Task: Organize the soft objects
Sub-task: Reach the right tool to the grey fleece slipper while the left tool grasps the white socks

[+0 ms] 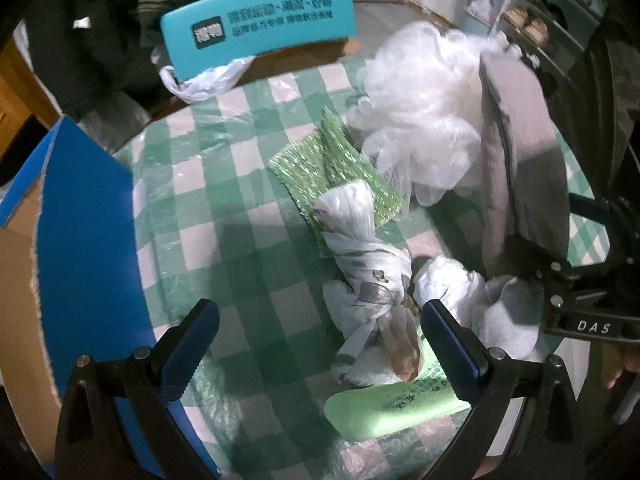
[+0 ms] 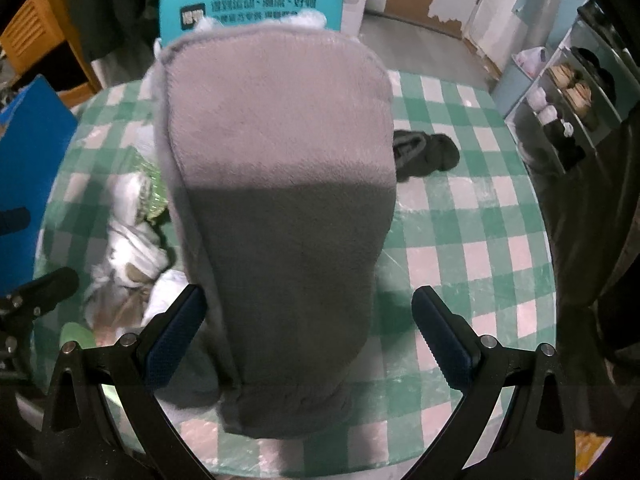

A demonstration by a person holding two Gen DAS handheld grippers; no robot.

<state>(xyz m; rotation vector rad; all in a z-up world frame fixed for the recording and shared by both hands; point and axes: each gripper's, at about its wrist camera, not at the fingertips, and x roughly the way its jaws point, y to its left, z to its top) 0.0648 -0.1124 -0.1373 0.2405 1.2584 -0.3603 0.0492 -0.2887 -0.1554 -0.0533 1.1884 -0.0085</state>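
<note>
A grey plush mitt (image 2: pixel 280 200) stands between my right gripper's (image 2: pixel 308 320) wide-open jaws; its left edge touches the left finger (image 2: pixel 176 328), the right finger (image 2: pixel 440 336) is apart from it. The mitt also shows in the left wrist view (image 1: pixel 520 160). My left gripper (image 1: pixel 316 344) is open and empty above the table, just left of a knotted white patterned cloth (image 1: pixel 360 256). Nearby lie a green sparkly scrub cloth (image 1: pixel 320 164), a white mesh bath puff (image 1: pixel 424 100), white socks (image 1: pixel 500 312) and a light green packet (image 1: pixel 384 404).
A round table with a green-and-white check cover (image 2: pixel 472 208). A blue cardboard box (image 1: pixel 84 220) stands at the left. A teal chair back (image 1: pixel 260 24) is behind the table. A dark sock pair (image 2: pixel 424 152) lies at the far right. A shoe rack (image 2: pixel 568 92) stands at right.
</note>
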